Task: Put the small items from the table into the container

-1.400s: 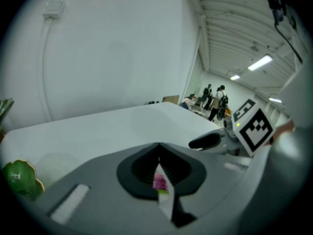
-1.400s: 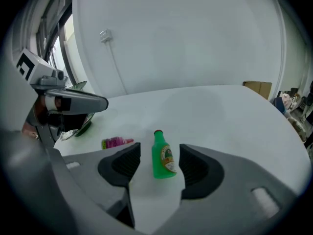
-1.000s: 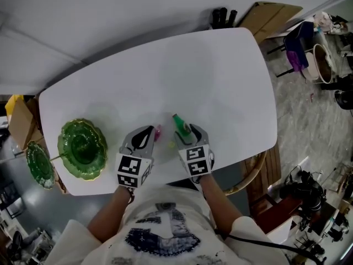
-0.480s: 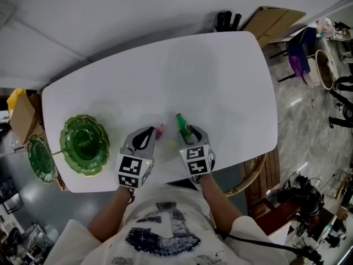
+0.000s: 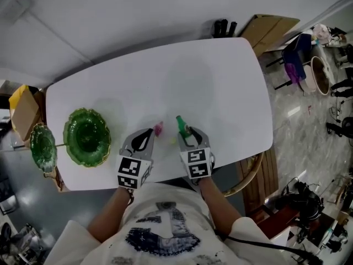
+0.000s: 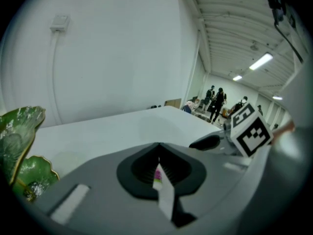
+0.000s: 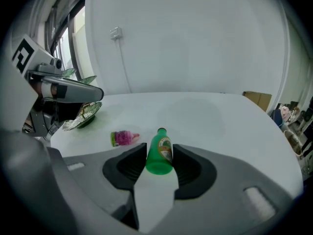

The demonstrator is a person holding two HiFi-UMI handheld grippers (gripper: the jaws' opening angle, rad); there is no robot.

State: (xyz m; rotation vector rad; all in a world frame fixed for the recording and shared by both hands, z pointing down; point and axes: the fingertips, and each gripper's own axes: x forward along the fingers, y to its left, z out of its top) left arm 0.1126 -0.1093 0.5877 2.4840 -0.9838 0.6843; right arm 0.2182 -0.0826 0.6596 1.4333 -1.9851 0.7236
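A small green bottle (image 5: 179, 124) (image 7: 160, 154) lies base-first between the jaws of my right gripper (image 5: 185, 132) (image 7: 160, 156). The jaws are closing and both pads press its sides; its neck points away from me. My left gripper (image 5: 151, 131) (image 6: 157, 163) is shut with nothing seen held. A small pink toy bottle (image 5: 158, 128) (image 7: 124, 138) lies on the white table (image 5: 193, 76) just past its tips, and a bit of pink shows at the slit in the left gripper view. The green leaf-shaped bowl (image 5: 87, 138) (image 6: 29, 173) stands empty at the table's left end.
A second green dish (image 5: 43, 149) sits off the table's left edge, next to a cardboard box (image 5: 22, 112). A wooden chair (image 5: 251, 173) stands at the front right corner. Clutter and people fill the room at the right.
Both grippers have kept their places by the pink bottle and the green bottle. The whole view has shifted, so the bowl now sits a little further right and higher.
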